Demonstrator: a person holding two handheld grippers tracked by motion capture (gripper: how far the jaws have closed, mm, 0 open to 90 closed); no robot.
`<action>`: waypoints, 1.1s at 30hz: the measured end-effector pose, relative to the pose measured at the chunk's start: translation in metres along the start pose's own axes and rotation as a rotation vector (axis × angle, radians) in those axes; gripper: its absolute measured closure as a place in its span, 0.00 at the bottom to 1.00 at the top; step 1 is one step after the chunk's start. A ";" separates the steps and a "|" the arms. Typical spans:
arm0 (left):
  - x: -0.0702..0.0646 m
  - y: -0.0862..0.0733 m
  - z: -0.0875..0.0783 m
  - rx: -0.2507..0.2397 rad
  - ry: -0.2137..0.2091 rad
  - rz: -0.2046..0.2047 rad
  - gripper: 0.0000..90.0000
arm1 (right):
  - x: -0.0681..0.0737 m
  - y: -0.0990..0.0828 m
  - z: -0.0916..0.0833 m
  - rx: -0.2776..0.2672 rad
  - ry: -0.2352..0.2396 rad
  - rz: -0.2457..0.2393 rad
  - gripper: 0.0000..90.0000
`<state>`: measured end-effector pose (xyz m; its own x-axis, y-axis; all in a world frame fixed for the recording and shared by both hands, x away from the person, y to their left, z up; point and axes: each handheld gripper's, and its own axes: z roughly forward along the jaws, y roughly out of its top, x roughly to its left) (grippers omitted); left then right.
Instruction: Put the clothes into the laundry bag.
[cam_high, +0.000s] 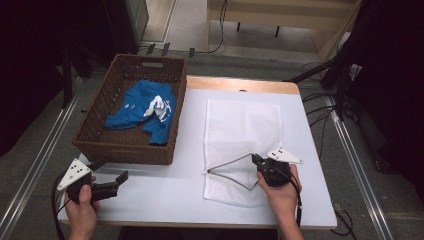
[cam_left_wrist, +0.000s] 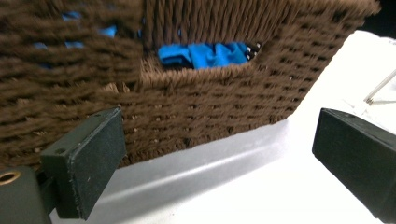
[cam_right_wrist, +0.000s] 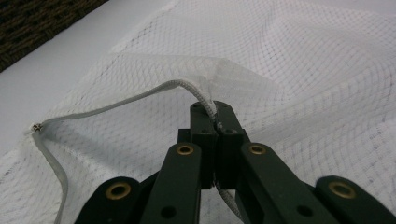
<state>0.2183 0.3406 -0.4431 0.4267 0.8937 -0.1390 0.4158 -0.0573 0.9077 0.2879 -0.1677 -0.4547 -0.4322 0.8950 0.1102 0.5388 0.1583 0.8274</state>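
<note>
A white mesh bag (cam_high: 240, 130) lies flat on the white table (cam_high: 165, 190). My right gripper (cam_high: 256, 160) is shut on the bag's corded zip edge (cam_right_wrist: 116, 105), which it lifts into a peak off the mesh (cam_right_wrist: 289, 56). In the right gripper view the jaws of that gripper (cam_right_wrist: 214, 116) meet with the cord pinched between them. A blue shirt (cam_high: 142, 107) is crumpled inside a brown wicker basket (cam_high: 125, 145) at the table's left. My left gripper (cam_high: 111, 170) stands open just in front of the basket's near wall (cam_left_wrist: 196, 107), nothing between its pads (cam_left_wrist: 93, 158). The blue shirt (cam_left_wrist: 205, 53) shows through the basket's handle hole.
The basket overhangs the table's left edge. Bare table lies between the basket and the bag and along the front edge. Cables and stand legs sit on the floor at the right, beyond the table.
</note>
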 end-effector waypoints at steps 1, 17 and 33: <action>-0.001 0.002 -0.002 -0.007 -0.002 -0.003 0.03 | 0.000 0.000 0.000 -0.002 0.004 0.003 1.00; -0.026 0.044 -0.016 -0.040 0.000 0.024 0.00 | 0.002 -0.001 0.000 -0.007 0.033 -0.011 1.00; -0.028 0.087 -0.002 -0.050 0.015 0.035 0.00 | 0.000 -0.002 0.000 -0.012 0.052 -0.004 1.00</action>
<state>0.2408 0.3111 -0.3591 0.4279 0.8981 -0.1017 0.3603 -0.0663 0.9305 0.2869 -0.1679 -0.4564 -0.4717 0.8713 0.1352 0.5285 0.1566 0.8344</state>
